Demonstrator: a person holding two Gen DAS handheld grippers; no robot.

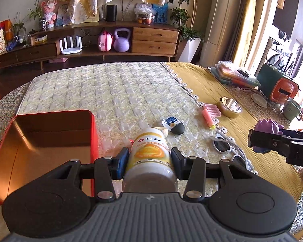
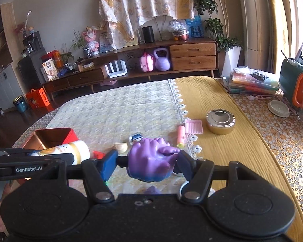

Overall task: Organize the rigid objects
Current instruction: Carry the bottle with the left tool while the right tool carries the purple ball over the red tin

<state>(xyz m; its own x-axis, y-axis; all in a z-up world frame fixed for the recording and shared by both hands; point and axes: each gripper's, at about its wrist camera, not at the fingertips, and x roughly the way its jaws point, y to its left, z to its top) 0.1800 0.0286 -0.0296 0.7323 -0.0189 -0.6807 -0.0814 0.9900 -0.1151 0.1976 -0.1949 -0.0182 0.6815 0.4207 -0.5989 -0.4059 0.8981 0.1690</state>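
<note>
Your left tongs [image 1: 149, 157] hold a white supplement bottle [image 1: 149, 155] with a yellow label, the pads pressing on its two sides, and it hangs above the quilted mat, just to the right of the red tin box [image 1: 50, 141]. Your right tongs [image 2: 146, 162] are closed around a purple toy hand [image 2: 151, 161], which sits between the two pads and is also lifted from the surface [image 2: 222, 151].

The red tin box stands open on the left part of the mat, and as far as you can see into it, its golden inside is bare. So I judge that the task is at an early stage: two things are picked up, but nothing is placed in the box yet.

Several small things are not yet collected. A dark oval object with a blue and white wrapper [image 1: 174, 126] lies in the middle of the mat, and a small cream-coloured piece [image 2: 121, 147] is near it. A pink tube [image 1: 207, 119] and a pink comb-like piece [image 1: 212, 110] lie at the lace border, and white sunglasses [image 1: 226, 147] are nearer to you. A round metal tin [image 2: 220, 122] stands on the yellow cloth; whether it belongs to the task, I cannot tell.

The next step is probably to bring the bottle over the box opening, then the toy hand.
</note>
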